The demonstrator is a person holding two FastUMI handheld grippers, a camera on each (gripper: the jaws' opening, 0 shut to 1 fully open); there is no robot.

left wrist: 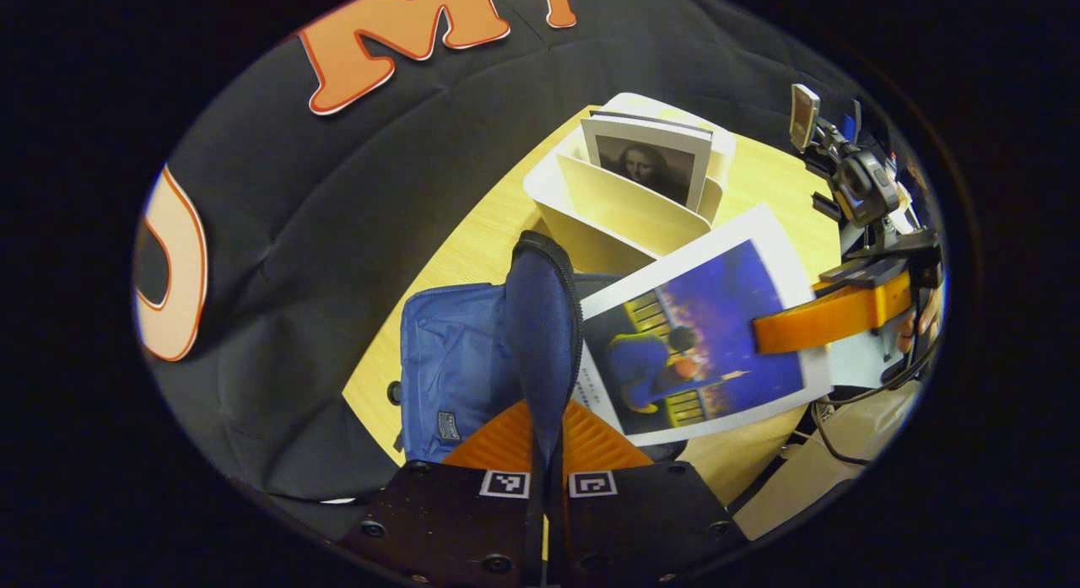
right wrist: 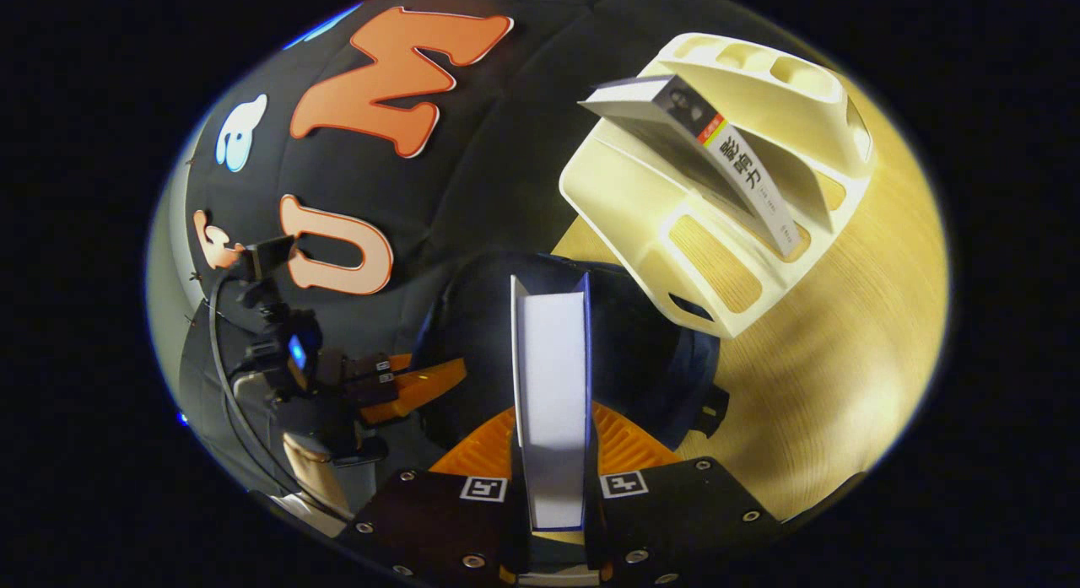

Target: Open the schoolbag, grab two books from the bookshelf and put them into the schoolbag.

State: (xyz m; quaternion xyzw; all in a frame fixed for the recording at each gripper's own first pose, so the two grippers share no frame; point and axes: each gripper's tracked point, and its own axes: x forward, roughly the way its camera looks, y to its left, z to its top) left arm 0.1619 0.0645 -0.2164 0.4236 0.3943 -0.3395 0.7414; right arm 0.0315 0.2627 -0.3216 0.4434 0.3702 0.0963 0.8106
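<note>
My left gripper is shut on the raised zip rim of the blue schoolbag, which lies on the wooden table. My right gripper is shut on a book, seen edge-on and hanging over the bag's dark opening. In the left gripper view that blue-covered book slants beside the held rim, with the right gripper clamped on its right edge. A second book with a portrait cover stands in the cream bookshelf. The left gripper shows at the bag's left side.
The bookshelf stands just behind the bag, the leaning book in one of its slots. Bare wooden table lies to the right of the bag. The booth's black cloth wall closes the far side. Cables hang from the right gripper's body.
</note>
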